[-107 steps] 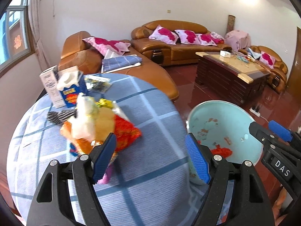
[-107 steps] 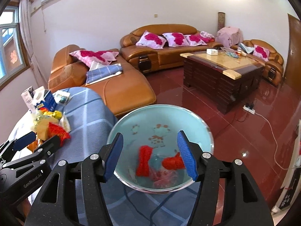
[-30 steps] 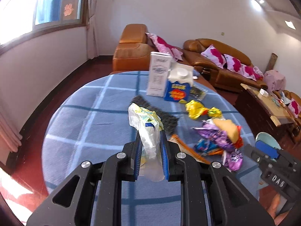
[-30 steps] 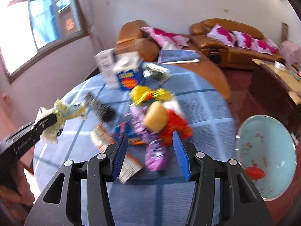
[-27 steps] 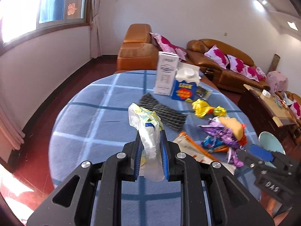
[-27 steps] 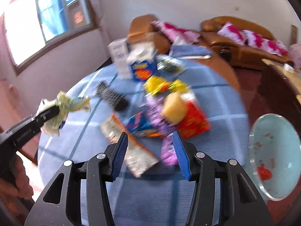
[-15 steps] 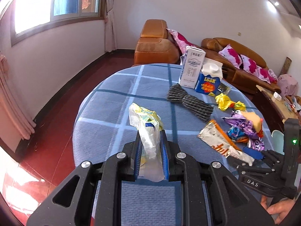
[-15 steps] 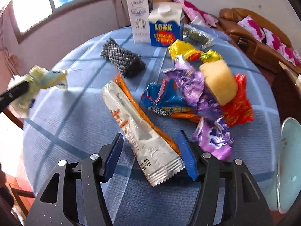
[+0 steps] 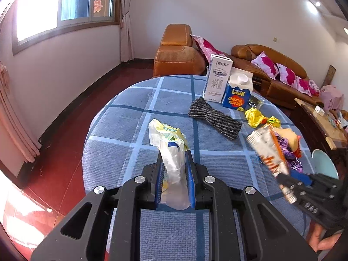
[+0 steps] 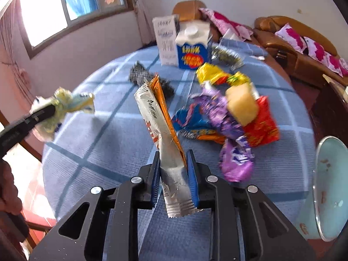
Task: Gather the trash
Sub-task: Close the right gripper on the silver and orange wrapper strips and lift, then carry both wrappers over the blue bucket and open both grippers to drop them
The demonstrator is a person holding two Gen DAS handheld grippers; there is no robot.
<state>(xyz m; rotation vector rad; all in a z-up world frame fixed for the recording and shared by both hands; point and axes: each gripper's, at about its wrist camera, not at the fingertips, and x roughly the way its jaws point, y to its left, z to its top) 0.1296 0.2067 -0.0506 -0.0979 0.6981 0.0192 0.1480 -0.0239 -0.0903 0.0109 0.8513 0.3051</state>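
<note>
My left gripper (image 9: 174, 153) is shut on a crumpled clear and yellow plastic bag (image 9: 167, 134), held above the blue checked tablecloth (image 9: 130, 130). In the right wrist view the bag (image 10: 71, 102) shows at the left in that gripper (image 10: 50, 108). My right gripper (image 10: 173, 154) has its jaws closing, and the pads press on a long silver and orange snack wrapper (image 10: 152, 113) that stands up off the cloth. The left wrist view shows this wrapper (image 9: 268, 150) in the right gripper (image 9: 289, 180). A pile of coloured wrappers (image 10: 228, 117) lies just right of it.
A teal basin (image 10: 330, 187) stands past the table's right edge. At the table's far side stand a white carton (image 9: 217, 80) and a blue carton (image 9: 238, 93), with a grey knitted cloth (image 9: 214, 117) in front. Brown sofas and a wooden coffee table stand beyond.
The right gripper's jaws closed around the silver and orange wrapper, which now stands lifted off the cloth. The left gripper kept its hold on the bag and drifted slightly across the table.
</note>
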